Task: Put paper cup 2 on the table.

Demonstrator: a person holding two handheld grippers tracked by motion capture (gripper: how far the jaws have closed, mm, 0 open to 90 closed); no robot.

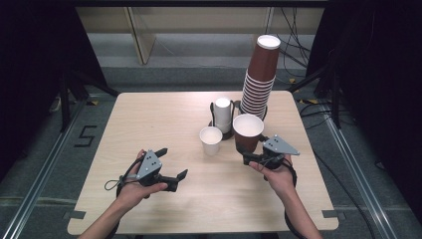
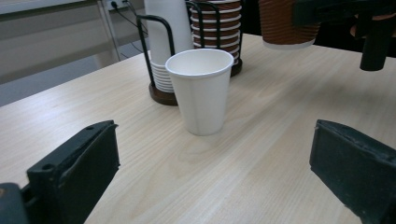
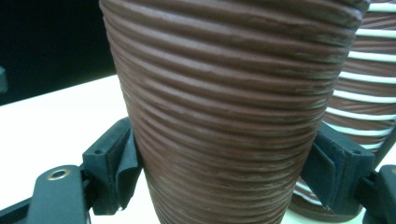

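My right gripper (image 1: 250, 157) squeezes the brown cup (image 1: 247, 132), held up near the white cup (image 1: 210, 140) on the table (image 1: 149, 119), my left gripper (image 1: 171, 166) waits open, so next I think I lower brown into white.

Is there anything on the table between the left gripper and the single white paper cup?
No. In the left gripper view, only bare wooden table lies between the open left gripper and the white paper cup; the high view agrees.
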